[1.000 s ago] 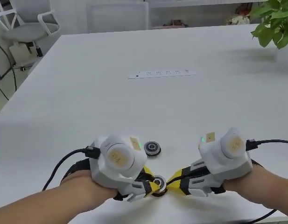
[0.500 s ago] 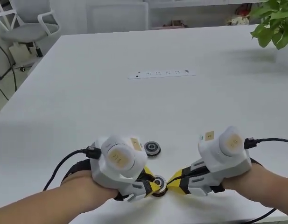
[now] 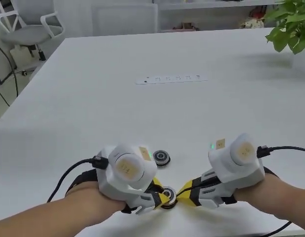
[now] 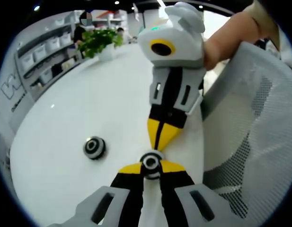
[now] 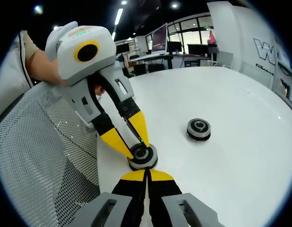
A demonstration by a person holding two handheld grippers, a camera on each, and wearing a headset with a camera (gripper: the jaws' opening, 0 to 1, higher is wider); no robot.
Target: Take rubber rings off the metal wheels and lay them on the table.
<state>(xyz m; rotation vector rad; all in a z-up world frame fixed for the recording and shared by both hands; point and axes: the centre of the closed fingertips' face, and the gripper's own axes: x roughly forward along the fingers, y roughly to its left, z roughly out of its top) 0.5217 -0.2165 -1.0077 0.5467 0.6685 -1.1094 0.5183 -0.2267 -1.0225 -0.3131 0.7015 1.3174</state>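
Left gripper (image 4: 151,168): my jaws pinch the metal wheel (image 5: 142,155) near the table (image 3: 142,113) edge. Right gripper (image 5: 146,174): jaws pressed together at its rim. Can't tell if the ring is caught. Rubber ring (image 5: 134,163) is probably soft and stretchy, so take its outer lip.

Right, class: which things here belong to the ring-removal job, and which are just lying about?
Part of the job:
held wheel
second wheel
left gripper
right gripper

Just lying about:
power strip
potted plant
office chair
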